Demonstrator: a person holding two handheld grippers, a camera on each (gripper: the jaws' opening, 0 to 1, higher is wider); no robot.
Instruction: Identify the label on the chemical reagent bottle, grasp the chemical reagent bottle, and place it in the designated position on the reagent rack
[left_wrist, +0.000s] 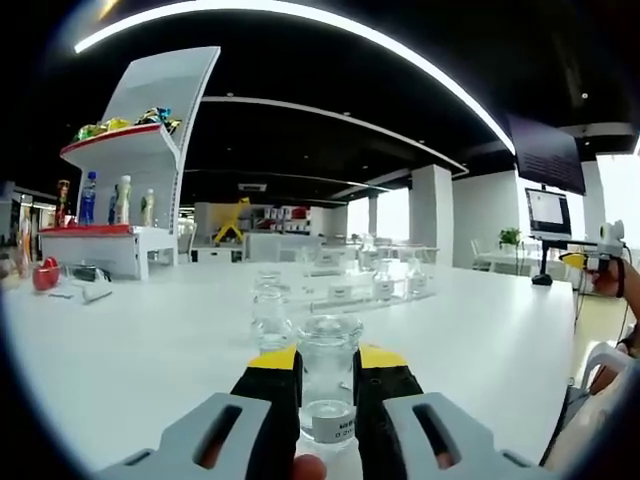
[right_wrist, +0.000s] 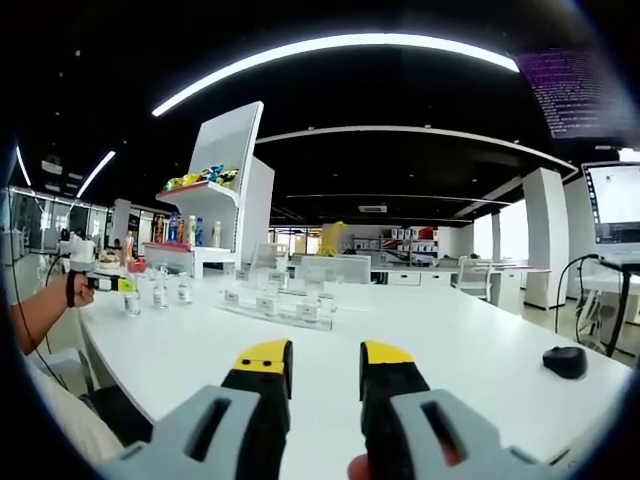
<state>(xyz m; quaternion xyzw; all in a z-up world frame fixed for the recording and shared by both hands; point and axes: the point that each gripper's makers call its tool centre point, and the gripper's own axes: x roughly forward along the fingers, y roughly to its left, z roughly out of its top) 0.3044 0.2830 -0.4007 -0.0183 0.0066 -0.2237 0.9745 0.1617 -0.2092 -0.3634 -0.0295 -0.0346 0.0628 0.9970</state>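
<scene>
In the left gripper view a clear glass reagent bottle (left_wrist: 328, 378) stands upright on the white table (left_wrist: 150, 350), with a small white label near its base. My left gripper (left_wrist: 328, 357) is shut on it, one yellow-tipped jaw pressed to each side. A second clear bottle (left_wrist: 270, 312) stands just beyond. Farther back lies the low transparent reagent rack (left_wrist: 372, 288), holding a few small bottles. In the right gripper view my right gripper (right_wrist: 325, 366) is open above the table with nothing between its jaws. The rack (right_wrist: 272, 303) lies ahead of it, and the left gripper (right_wrist: 108, 283) holds its bottle (right_wrist: 132, 298) at far left.
A white shelf unit (left_wrist: 150, 160) with drinks and snacks stands at the table's far left. Two more bottles (right_wrist: 172, 289) stand near the held one. A black mouse (right_wrist: 565, 361) lies at the right. A person's arm (right_wrist: 35, 310) reaches in from the left.
</scene>
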